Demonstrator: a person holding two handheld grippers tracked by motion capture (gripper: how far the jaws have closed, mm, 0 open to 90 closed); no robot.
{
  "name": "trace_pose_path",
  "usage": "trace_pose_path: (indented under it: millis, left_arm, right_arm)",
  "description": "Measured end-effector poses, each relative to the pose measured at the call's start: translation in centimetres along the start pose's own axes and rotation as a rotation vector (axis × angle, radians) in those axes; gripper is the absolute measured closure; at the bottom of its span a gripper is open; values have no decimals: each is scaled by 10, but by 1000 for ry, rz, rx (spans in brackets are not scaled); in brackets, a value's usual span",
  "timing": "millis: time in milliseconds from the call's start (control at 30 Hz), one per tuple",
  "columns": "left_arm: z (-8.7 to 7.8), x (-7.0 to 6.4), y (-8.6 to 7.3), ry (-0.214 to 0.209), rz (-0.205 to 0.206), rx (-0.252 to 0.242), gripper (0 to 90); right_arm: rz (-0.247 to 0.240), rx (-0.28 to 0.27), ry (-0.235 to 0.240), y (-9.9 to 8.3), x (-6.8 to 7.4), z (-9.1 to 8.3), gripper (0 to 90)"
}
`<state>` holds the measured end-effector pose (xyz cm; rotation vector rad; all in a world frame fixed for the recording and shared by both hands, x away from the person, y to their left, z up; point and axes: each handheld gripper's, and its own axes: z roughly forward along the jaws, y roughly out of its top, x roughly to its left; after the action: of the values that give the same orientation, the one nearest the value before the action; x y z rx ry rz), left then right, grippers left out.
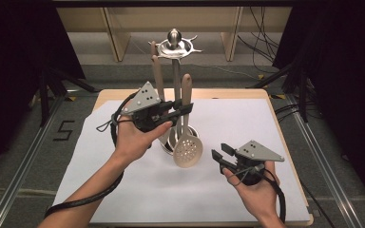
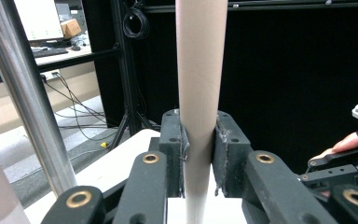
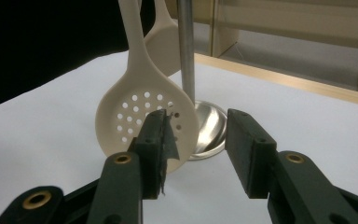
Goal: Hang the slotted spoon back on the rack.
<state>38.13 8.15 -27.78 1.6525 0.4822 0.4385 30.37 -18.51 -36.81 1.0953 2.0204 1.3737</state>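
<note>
I had my left gripper [image 1: 183, 110] closed on the handle of the slotted spoon [image 1: 187, 151], the fingers [image 2: 173, 148] pinching the pale shaft from both sides about halfway up, as the left gripper view showed. The spoon hung upright, its perforated bowl low in front of the steel base of the rack [image 1: 173, 46], close above the white desk [image 1: 133, 190]. My right gripper [image 1: 222, 156] rested well apart to the right, its fingers [image 3: 156, 140] spread wide and holding nothing, aimed at the spoon's bowl.

To do this well, I judged I should keep the pinch firm and the handle vertical, since a smooth round shaft could twist or slide in the grip. I thought it best to move slowly past the rack's pole [image 2: 25, 98] and the second spoon [image 1: 158, 76] hanging there, so nothing knocked.
</note>
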Motion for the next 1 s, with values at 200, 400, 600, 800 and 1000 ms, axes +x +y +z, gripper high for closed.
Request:
trace_pose_path:
  millis: [200, 400, 600, 800, 1000]
  left_arm:
    - [1, 3, 1, 4, 3, 3, 752]
    - [1, 5, 2, 8, 1, 1, 751]
    - [1, 7, 4, 11, 0, -5, 751]
    - [1, 9, 5, 16, -5, -6, 751]
    - [2, 12, 6, 23, -10, -9, 751]
  right_arm:
    - [35, 5, -1, 0, 2, -2, 597]
    - [11, 0, -5, -1, -1, -1, 597]
    - [24, 12, -21, 0, -2, -3, 597]
    - [17, 6, -20, -1, -3, -3, 597]
    - [34, 12, -19, -1, -2, -4, 597]
